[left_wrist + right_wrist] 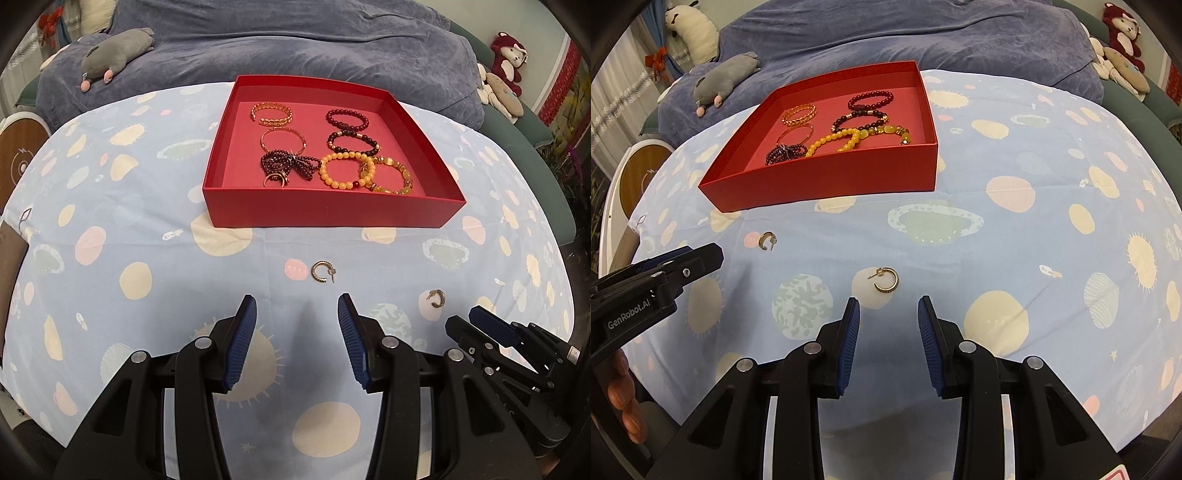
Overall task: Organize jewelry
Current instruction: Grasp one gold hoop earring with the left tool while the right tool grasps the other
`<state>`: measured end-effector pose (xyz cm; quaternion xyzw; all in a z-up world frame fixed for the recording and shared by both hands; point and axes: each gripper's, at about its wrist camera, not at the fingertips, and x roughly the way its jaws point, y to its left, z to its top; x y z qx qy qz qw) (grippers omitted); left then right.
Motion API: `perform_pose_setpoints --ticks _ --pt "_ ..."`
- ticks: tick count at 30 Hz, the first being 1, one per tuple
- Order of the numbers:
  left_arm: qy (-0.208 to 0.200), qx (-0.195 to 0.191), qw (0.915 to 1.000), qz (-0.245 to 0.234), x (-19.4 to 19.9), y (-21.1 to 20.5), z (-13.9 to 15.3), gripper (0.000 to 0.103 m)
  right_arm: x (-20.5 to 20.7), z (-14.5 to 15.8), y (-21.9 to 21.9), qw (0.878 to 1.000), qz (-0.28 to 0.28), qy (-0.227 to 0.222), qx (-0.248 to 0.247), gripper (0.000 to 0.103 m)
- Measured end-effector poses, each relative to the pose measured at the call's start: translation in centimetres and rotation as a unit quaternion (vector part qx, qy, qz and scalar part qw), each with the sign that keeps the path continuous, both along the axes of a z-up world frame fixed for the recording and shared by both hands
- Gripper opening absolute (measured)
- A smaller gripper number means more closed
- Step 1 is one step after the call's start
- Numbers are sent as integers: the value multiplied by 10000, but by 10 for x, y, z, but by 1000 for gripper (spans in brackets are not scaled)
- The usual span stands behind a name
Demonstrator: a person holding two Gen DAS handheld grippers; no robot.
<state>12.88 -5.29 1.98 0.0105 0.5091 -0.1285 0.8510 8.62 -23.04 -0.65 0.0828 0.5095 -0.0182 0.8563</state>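
Note:
A red box holds several bracelets, among them a yellow bead one, and a small ring. Two gold hoop earrings lie on the patterned cloth in front of it. One earring lies just ahead of my open, empty left gripper. The other earring lies just ahead of my open, empty right gripper. The right gripper also shows at the lower right of the left wrist view.
The blue cloth with planet prints covers a round table. Behind it is a bed with a purple-blue blanket, a grey plush animal and a red plush toy. A round wooden-faced object stands at the left.

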Motion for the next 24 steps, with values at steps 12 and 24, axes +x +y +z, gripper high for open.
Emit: perform_pose_setpoints --ticks 12,24 --pt "137 25 9998 135 -3 12 -11 44 11 -12 2 9999 -24 97 -19 33" --pt "210 30 9996 185 0 17 -18 44 25 -16 6 9999 55 78 -102 33"
